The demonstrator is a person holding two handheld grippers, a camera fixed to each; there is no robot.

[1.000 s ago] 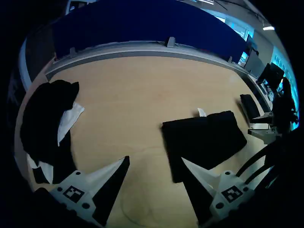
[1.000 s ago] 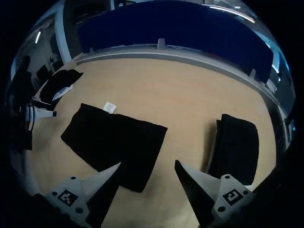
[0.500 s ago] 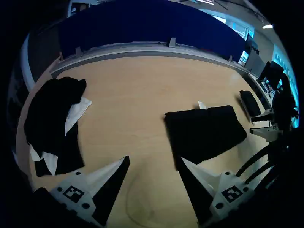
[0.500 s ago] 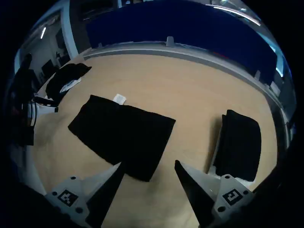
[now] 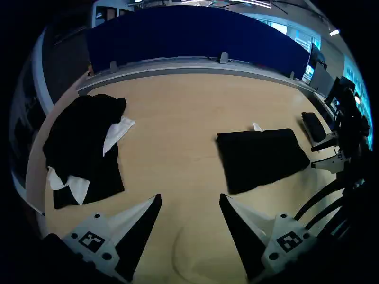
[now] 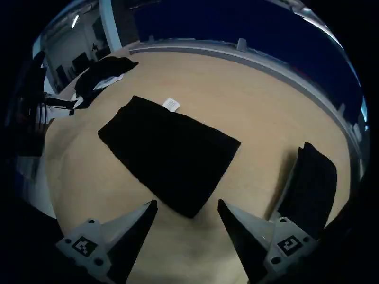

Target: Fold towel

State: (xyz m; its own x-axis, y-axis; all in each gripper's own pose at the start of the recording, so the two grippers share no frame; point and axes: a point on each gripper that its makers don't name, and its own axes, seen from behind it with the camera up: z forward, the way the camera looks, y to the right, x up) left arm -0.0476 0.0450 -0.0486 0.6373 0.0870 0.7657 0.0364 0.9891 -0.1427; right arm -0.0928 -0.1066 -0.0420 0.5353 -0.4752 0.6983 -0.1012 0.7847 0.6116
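A black towel lies flat on the wooden table, folded into a rectangle, with a small white tag at its far edge. In the left gripper view the same towel sits right of centre. My right gripper is open just short of the towel's near corner, nothing between its fingers. My left gripper is open over bare table, left of the towel's near edge. The other gripper shows far right in the left gripper view.
A heap of black and white cloths lies at the table's left side. A folded black stack sits right of the towel. A blue partition backs the table. A person stands at the left edge of the right gripper view.
Both grippers have drawn back from the towel, and their views have turned: the towel now lies beyond the fingertips instead of under them. The cloth heap shows more fully. Both stay open.
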